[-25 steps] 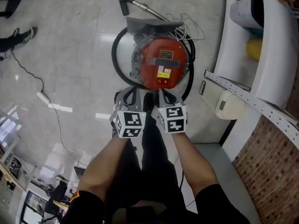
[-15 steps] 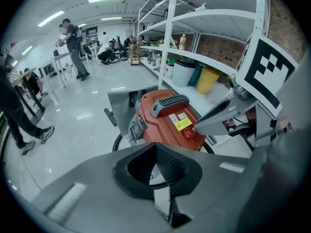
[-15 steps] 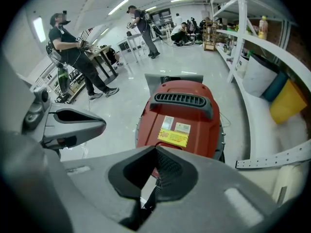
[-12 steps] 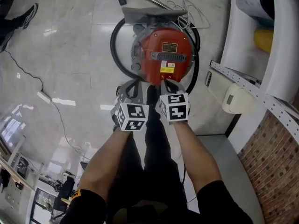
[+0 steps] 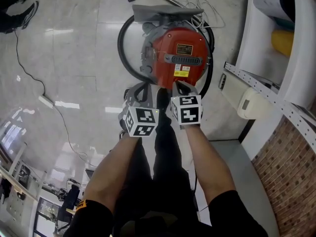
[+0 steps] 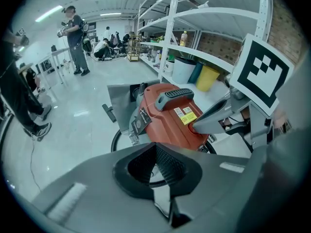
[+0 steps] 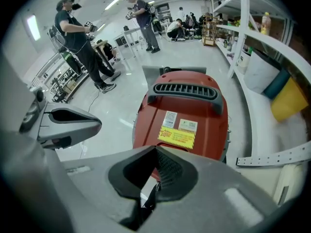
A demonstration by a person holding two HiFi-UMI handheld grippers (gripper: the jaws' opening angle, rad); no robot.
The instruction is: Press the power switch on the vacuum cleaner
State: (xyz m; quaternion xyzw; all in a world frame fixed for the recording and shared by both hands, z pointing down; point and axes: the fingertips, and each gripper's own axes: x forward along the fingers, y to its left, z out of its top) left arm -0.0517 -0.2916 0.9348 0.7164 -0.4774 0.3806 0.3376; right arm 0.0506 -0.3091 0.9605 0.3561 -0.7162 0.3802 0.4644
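Vacuum cleaner (image 5: 180, 58): red round body, standing on the pale tiled floor (image 5: 74, 58) straight ahead of the person and beside white shelving (image 5: 266, 90). A grey vented handle (image 7: 187, 92) lies across its top, with a yellow label (image 7: 176, 137) below that on the near side. A black hose (image 5: 121, 58) loops round its left side.

Right tool (image 5: 181, 87): jaws together, nothing between them. The tip is at the near edge of the red body, just under the yellow label. In the left gripper view it appears to touch the casing there. The power switch itself cannot be made out; the tip covers that spot.

Left tool (image 5: 140, 94): jaws together, empty. It is held just beside the right tool, short of the vacuum cleaner, over the hose loop and floor.

A thin cable (image 5: 29, 78) trails across the floor, well to the left.
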